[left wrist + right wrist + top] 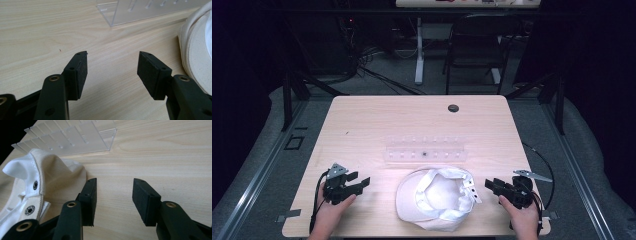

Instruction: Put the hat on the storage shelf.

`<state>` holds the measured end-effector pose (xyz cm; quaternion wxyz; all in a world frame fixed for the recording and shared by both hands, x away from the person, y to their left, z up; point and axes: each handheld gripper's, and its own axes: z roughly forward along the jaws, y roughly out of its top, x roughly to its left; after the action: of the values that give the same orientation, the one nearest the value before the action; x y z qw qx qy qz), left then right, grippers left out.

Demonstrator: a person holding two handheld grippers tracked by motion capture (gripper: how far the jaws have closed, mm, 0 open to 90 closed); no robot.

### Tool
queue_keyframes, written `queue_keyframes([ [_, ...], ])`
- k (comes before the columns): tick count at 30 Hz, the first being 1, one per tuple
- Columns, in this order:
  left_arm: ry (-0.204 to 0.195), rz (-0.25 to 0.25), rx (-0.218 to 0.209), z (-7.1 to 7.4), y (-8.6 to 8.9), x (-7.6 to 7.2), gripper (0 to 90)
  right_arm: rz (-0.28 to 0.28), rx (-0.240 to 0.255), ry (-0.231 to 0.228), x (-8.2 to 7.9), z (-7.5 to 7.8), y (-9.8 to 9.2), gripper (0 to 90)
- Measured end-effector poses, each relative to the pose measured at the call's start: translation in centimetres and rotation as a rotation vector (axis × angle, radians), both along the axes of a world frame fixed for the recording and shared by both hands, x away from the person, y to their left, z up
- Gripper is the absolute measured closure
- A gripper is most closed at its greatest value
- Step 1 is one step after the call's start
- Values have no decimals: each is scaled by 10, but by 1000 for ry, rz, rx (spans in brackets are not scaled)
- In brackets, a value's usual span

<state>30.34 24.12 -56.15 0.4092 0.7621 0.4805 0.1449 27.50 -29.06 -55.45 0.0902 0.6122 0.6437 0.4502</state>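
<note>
A white cap (434, 199) lies upside down near the table's front edge, its brim to the left and its snap strap (33, 197) to the right. My left gripper (363, 183) rests on the table left of the cap, open, with bare wood between its pads (81, 72); the cap's brim (197, 60) is at the right of that view. My right gripper (488, 183) sits right of the cap, open and holding nothing (114, 195), its left pad close beside the cap's back.
A clear acrylic rack (424, 150) lies flat behind the cap, also seen as the rack (140, 11) and the rack (72, 137). The wooden table (377, 120) has a cable hole (453, 108) at the back. A dark chair (477, 45) stands beyond.
</note>
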Motion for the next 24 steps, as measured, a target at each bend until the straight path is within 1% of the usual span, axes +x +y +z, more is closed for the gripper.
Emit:
queue_keyframes([
  [2,-7,2,2,0,-2,-1,416,-20,29,-4,0,1,0,512],
  [3,-12,-4,25,0,-3,-2,417,-16,43,-6,1,2,0,510],
  [4,-12,-4,25,0,-3,-2,417,-16,43,-6,1,2,0,510],
  [5,-11,-4,27,0,-4,-2,417,6,56,18,4,5,1,503],
  [6,-12,-7,25,0,-5,-3,417,24,56,33,6,7,1,503],
  [7,-8,-12,31,1,-5,-3,417,34,57,45,7,8,3,501],
  [8,-15,-16,35,1,-6,-3,417,56,60,63,7,9,4,492],
  [9,-18,-18,37,0,-7,-4,418,78,45,85,8,11,5,483],
  [10,-17,-16,36,0,-8,-4,418,93,40,102,9,12,6,474],
  [11,-17,-16,36,0,-8,-4,417,93,40,102,9,12,6,474],
  [12,-15,-16,44,0,-10,-4,417,109,39,119,10,13,7,470],
  [13,-8,-30,51,-1,-12,-4,417,135,46,157,12,18,8,464],
  [15,-10,-36,51,-2,-13,-4,417,145,38,179,14,24,6,461],
  [16,-7,-44,63,-2,-15,-4,417,150,46,191,16,27,4,461],
  [17,-12,-44,66,-2,-16,-4,417,146,67,204,17,29,3,462],
  [18,-8,-47,64,-2,-17,-4,417,144,79,213,18,32,2,463],
  [19,-7,-50,69,-2,-17,-4,418,150,102,226,20,36,1,464],
  [20,-7,-50,69,-2,-17,-4,417,150,102,226,20,36,1,464],
  [21,-11,-50,66,-3,-18,-5,418,162,147,251,22,40,-1,462],
  [23,-9,-51,68,-3,-18,-5,418,180,174,266,23,44,-1,456],
  [24,-9,-52,67,-3,-19,-5,418,185,172,270,24,45,0,453],
])
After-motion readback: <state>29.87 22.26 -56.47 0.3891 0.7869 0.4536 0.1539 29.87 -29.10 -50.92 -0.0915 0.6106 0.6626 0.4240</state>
